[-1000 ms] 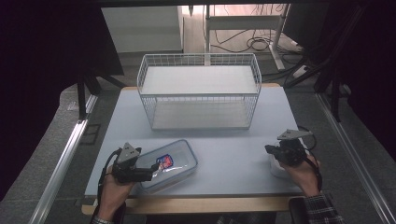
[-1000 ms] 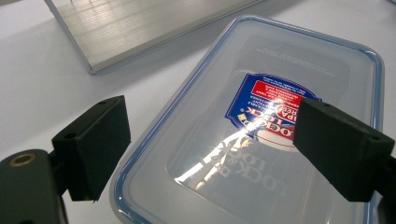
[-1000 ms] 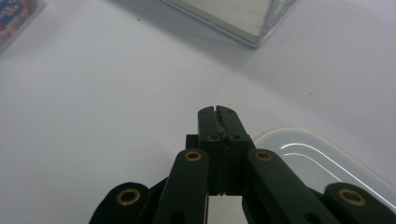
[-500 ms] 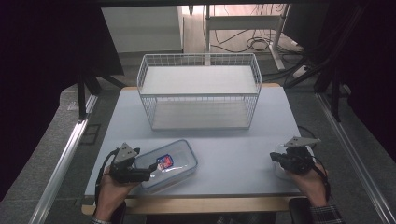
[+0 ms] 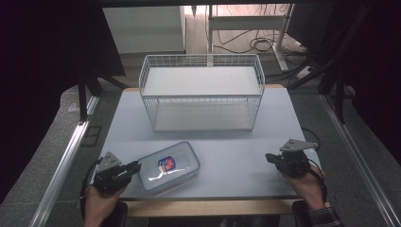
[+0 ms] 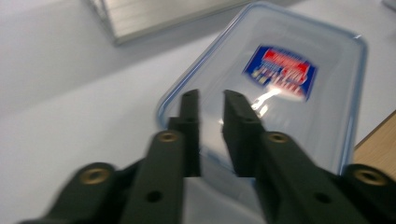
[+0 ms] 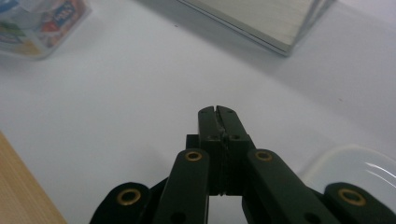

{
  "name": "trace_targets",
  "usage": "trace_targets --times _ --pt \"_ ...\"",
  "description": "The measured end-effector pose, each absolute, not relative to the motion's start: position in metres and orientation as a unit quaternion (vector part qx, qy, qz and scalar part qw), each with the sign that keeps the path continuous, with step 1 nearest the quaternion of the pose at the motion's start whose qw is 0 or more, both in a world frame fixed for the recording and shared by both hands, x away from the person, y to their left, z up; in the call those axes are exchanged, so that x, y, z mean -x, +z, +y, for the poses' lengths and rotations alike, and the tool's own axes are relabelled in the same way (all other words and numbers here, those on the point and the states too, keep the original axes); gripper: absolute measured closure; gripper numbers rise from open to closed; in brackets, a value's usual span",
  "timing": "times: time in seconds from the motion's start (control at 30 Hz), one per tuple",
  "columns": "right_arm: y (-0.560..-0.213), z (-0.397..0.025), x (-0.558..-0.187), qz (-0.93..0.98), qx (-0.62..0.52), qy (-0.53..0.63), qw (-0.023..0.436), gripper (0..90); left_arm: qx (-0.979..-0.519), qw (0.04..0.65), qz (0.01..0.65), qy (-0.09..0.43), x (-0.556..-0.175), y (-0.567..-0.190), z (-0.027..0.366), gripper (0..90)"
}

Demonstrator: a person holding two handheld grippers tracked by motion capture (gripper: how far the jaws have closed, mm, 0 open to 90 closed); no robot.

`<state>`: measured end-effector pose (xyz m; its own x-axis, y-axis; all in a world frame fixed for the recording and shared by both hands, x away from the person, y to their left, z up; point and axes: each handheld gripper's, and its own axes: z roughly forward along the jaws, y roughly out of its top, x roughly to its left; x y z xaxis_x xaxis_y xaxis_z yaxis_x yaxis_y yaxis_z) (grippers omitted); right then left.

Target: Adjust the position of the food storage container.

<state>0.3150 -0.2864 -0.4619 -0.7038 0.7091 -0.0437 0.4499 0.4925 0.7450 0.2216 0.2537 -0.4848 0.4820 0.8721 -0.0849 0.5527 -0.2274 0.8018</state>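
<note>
A pale grey rectangular table (image 5: 236, 156) carries, at its far side, a white wire basket with a flat white shelf panel (image 5: 202, 91), and near the front edge on the left a clear rectangular plastic food box with a blue-edged lid and a red and blue label (image 5: 166, 166), lying flat and skewed. The left gripper (image 5: 135, 167) hovers at the box's near-left corner, its black jaws a narrow gap apart; in the left gripper view the corner rim sits under that gap. Probably a grasp of the box is starting: best to seat both jaws squarely across the rim before squeezing, since the smooth lid could slip. The right gripper (image 5: 269, 157) rests well apart at the table's right, jaws pressed together, holding nothing. That gripper's view cuts off a white rounded object (image 7: 355, 172) at bottom right; I cannot tell what it is. The left gripper view is blurred, so actual contact is uncertain.
</note>
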Motion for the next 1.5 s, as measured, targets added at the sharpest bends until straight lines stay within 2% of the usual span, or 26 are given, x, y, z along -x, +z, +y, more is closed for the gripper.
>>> trace_targets --times 0.27,0.43,0.53,1.0,1.5 --pt "-0.462 -0.269 -0.314 0.855 -0.306 0.387 0.161 89.5 -0.761 0.358 0.508 0.186 -0.219 -0.506 0.266 89.8" --pt "-0.464 -0.26 -0.316 0.856 -0.299 0.396 0.148 89.5 -0.77 0.346 0.511 0.163 -0.226 -0.514 0.257 89.4" --pt "-0.464 -0.254 -0.317 0.855 -0.296 0.402 0.144 89.4 -0.778 0.328 0.509 0.169 -0.229 -0.516 0.251 89.5" --pt "-0.47 -0.23 -0.324 0.854 -0.293 0.415 0.109 89.3 -0.781 0.342 0.5 0.153 -0.254 -0.516 0.236 89.2" --pt "-0.478 -0.213 -0.325 0.857 -0.294 0.415 0.089 87.9 -0.807 0.349 0.456 0.138 -0.292 -0.514 0.191 89.0"
